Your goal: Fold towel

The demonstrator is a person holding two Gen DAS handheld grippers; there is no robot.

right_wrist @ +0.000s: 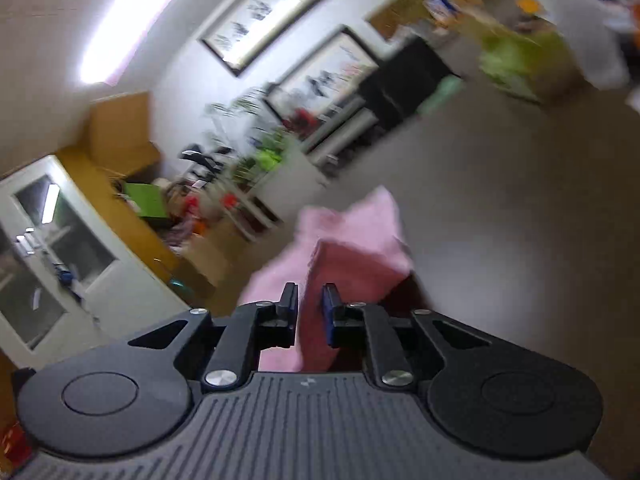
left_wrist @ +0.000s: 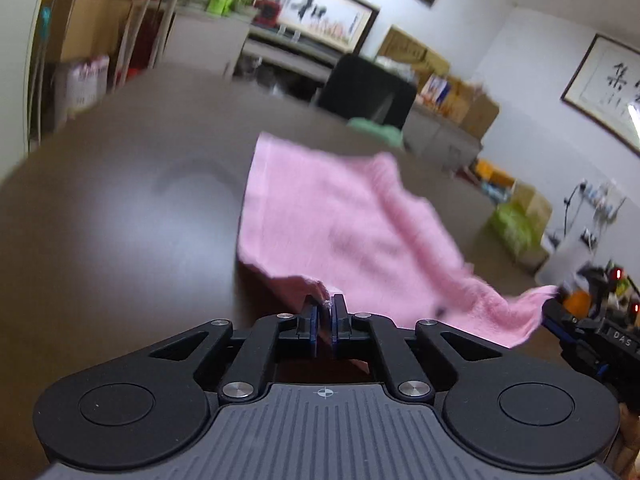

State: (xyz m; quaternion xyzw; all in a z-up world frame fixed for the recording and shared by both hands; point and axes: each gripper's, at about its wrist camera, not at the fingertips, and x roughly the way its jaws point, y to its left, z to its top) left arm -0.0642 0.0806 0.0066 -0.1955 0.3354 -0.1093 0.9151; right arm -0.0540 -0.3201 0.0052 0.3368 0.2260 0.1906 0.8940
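A pink towel [left_wrist: 340,216] lies partly spread on the dark brown table [left_wrist: 140,200], with its near edge lifted off the surface. My left gripper [left_wrist: 325,304] is nearly closed and pinches the towel's near left corner between its tips. The towel's right corner stretches up to my right gripper [left_wrist: 554,308] at the right edge of the left wrist view. In the right wrist view, which is tilted and blurred, my right gripper [right_wrist: 310,294] has a narrow gap filled by a fold of the towel [right_wrist: 360,232]. The rest of the cloth hangs in front of it above the table [right_wrist: 520,220].
A folded pale green cloth [left_wrist: 376,130] lies at the table's far edge, beside a black chair back [left_wrist: 368,88]. Shelves, boxes and framed pictures line the walls beyond. Bare tabletop stretches to the left of the towel.
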